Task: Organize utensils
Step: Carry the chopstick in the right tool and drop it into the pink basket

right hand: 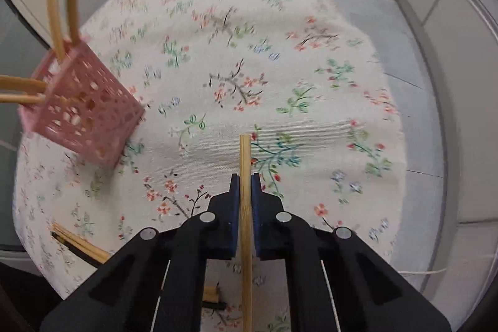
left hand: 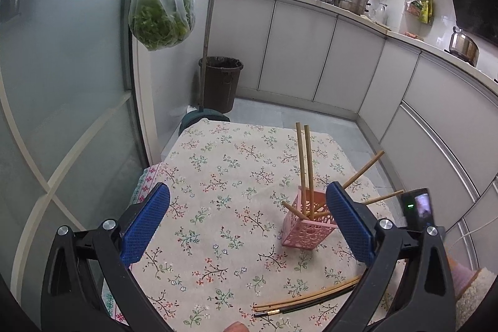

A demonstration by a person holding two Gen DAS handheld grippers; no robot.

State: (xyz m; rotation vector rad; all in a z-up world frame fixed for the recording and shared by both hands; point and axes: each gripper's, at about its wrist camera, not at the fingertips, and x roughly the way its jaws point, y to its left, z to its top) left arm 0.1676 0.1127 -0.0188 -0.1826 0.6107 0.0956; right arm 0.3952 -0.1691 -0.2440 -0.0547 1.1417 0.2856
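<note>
A bamboo chopstick [right hand: 245, 176] sits clamped between the right gripper's [right hand: 246, 181] blue pads, its tip poking out ahead over the floral tablecloth [right hand: 280, 67]. The pink holder [right hand: 84, 114] with more chopsticks stands ahead to its left. The left gripper [left hand: 249, 213] hangs wide open, empty, loose chopsticks [left hand: 305, 297] below it.

Tablecloth [right hand: 280, 58] – woven floral cloth, matt; holder [left hand: 306, 218] – pink perforated plastic; chopsticks [left hand: 303, 156] – bare wood.

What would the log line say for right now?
right gripper: shut on bamboo chopstick | left gripper: open, empty | pink holder: upright, chopsticks inside | loose chopsticks: on tablecloth
</note>
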